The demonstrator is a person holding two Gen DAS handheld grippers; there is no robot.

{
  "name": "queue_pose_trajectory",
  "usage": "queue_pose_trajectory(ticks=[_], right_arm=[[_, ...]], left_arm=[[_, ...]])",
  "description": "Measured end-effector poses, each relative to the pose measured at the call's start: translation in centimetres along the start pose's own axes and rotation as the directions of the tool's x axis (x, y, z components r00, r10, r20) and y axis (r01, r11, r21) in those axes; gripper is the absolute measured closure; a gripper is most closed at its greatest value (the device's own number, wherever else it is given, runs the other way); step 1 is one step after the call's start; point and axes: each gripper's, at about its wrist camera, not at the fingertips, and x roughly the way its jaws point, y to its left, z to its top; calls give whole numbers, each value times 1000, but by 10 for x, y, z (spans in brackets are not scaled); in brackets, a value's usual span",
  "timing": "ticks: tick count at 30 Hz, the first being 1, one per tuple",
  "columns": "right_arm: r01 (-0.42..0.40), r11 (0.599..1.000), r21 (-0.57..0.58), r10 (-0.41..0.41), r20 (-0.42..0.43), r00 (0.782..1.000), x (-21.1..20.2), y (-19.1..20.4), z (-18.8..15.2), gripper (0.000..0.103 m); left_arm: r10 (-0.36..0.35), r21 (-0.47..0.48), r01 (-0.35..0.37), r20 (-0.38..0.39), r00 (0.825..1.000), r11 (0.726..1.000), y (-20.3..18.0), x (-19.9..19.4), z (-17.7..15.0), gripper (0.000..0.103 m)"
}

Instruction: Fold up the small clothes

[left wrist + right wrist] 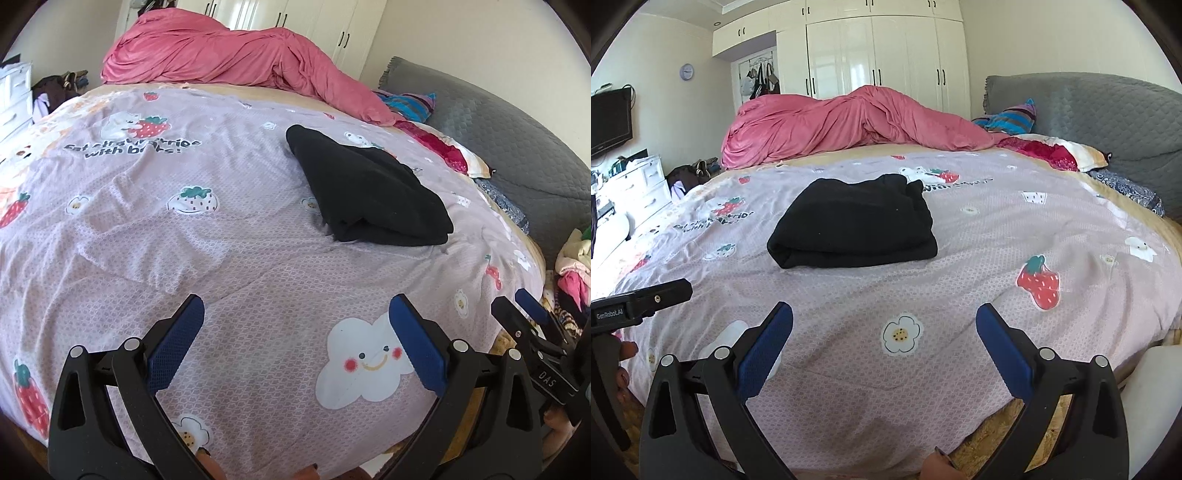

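Observation:
A black garment (369, 192) lies folded in a thick rectangle on the lilac printed bedsheet (184, 240); it also shows in the right wrist view (855, 223) at centre. My left gripper (295, 332) is open and empty, held over the near part of the bed, well short of the garment. My right gripper (884, 332) is open and empty too, over the near bed edge, apart from the garment. The right gripper's tips also show in the left wrist view (517, 306) at the right edge.
A crumpled pink duvet (842, 122) lies at the far side of the bed. Pillows (1052, 151) and a grey headboard (1108, 118) are at the right. A pile of clothes (572, 266) sits beside the bed. White wardrobes (879, 55) stand behind.

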Motion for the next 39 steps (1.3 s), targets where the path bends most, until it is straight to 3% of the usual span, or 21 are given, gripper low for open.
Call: queue_pose_trajectory(ticks=[24,39], right_arm=[[-21,999,36,21,-14,1000,-1,-6,1,4],[-21,999,38,22,-15,1000,-2,-8,2,4]], left_arm=[[79,22,-78,-18,997,997,-3,2,-1,9],[83,37,-82,-19,996,996,-4,1,0,9]])
